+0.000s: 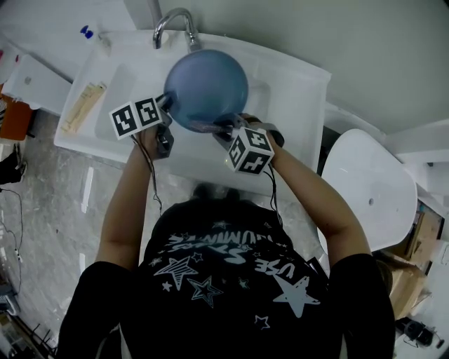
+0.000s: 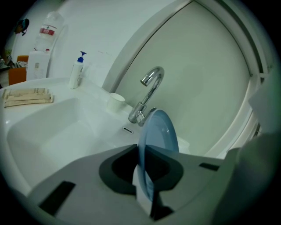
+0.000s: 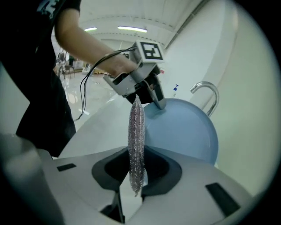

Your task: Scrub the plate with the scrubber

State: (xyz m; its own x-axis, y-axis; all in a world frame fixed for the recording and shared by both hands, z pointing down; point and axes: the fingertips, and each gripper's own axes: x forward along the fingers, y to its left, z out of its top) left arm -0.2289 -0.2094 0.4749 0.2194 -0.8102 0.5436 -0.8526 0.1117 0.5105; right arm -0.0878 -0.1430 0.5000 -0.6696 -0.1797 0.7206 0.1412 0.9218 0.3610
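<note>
Above the sink [image 1: 295,78], in front of its tap [image 1: 173,19]: blue plate [image 1: 207,87], held clear of the basin, face toward the head camera. Gripped at the rim nearest the sink's left side by the left hand-held gripper [image 1: 170,109], jaws nearly together on the thin edge. Over the sink's front edge: right hand-held gripper [image 1: 223,130], jaws clamped on a flat silvery mesh scrubber [image 3: 136,140], standing upright between them, close to the plate's face; contact not clear. On the sink's back ledge: white cup [image 2: 116,102]. At the sink's far left corner: pump bottle [image 2: 77,71].
</note>
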